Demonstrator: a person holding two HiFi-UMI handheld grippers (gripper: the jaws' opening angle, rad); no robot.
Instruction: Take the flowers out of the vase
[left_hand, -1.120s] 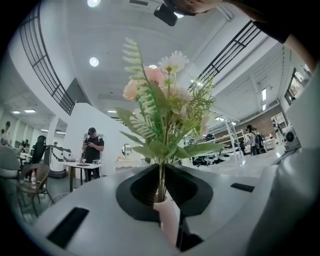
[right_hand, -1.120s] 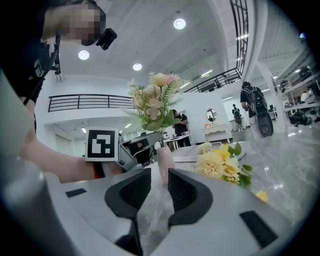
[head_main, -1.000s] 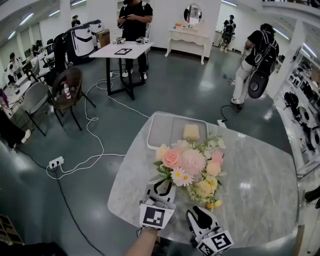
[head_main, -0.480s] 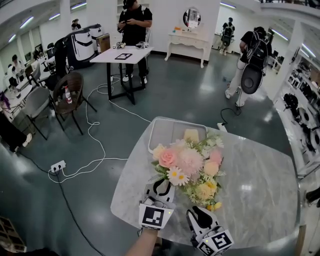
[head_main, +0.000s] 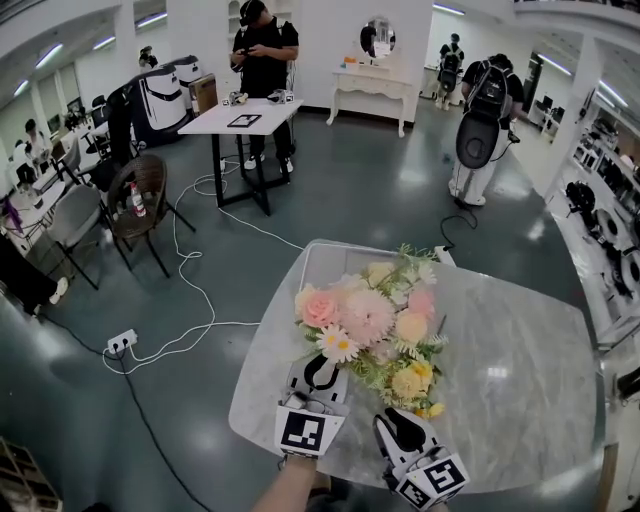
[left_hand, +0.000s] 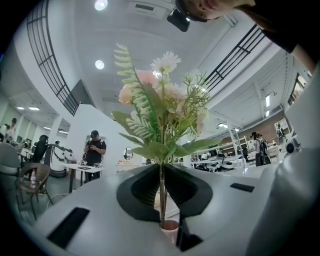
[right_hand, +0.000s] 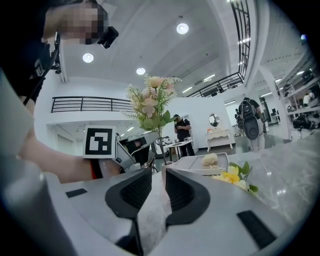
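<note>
A bouquet (head_main: 368, 318) of pink, cream, white and yellow flowers with green fern stands over the near part of the marble table (head_main: 510, 400). My left gripper (head_main: 322, 370) is shut on its thin green stems (left_hand: 161, 187), just above the small vase's rim (left_hand: 170, 226). In the left gripper view the blooms (left_hand: 160, 95) tower over the jaws. To the right and lower, my right gripper (head_main: 393, 426) is shut on the whitish vase body (right_hand: 151, 215). The vase mouth (right_hand: 166, 164) shows past that gripper's tips. In the head view the vase is hidden.
A grey tray (right_hand: 197, 164) with a cream lump (right_hand: 210, 159) lies behind the flowers, mostly covered in the head view. Yellow blossoms (right_hand: 232, 175) hang low by the table at the right. Beyond the table edge are cables on the floor (head_main: 180, 320), chairs, a white table and people.
The bouquet and both grippers have risen a little. The blooms now cover most of the tray and the cream lump in the head view. A person with a backpack has walked away at the back.
</note>
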